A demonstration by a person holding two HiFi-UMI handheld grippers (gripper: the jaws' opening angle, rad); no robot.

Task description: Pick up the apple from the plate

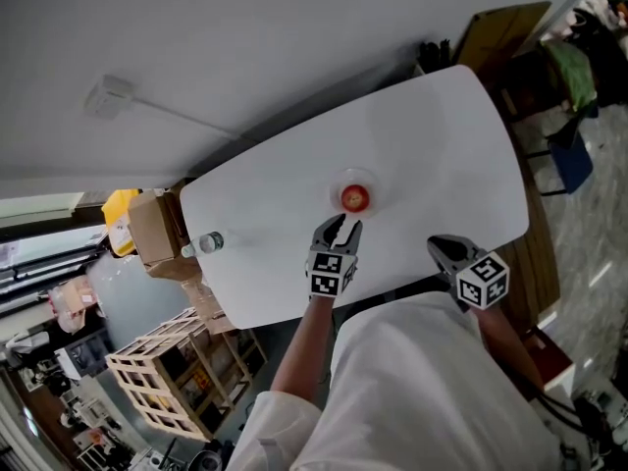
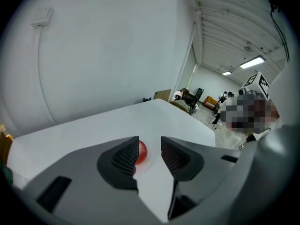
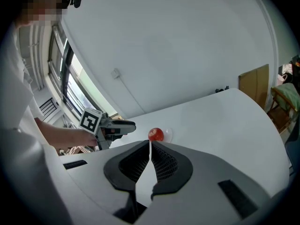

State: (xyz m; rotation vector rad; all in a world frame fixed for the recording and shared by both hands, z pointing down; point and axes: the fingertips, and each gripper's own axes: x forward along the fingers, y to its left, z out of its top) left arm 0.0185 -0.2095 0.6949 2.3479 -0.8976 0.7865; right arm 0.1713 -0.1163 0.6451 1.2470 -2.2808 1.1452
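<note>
Red apple (image 1: 354, 198) sits on plate (image 1: 371, 183). L gripper (image 1: 342, 227) just short of plate, jaws narrow, empty. Prob too tight, so it could knock apple off plate. R gripper (image 1: 442, 247) closed, well back from plate.

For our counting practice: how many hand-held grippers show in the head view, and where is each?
2. The left gripper, jaws apart, points at the apple on its plate; the right gripper, jaws together, sits by the near edge of the table. None seems hidden.
</note>
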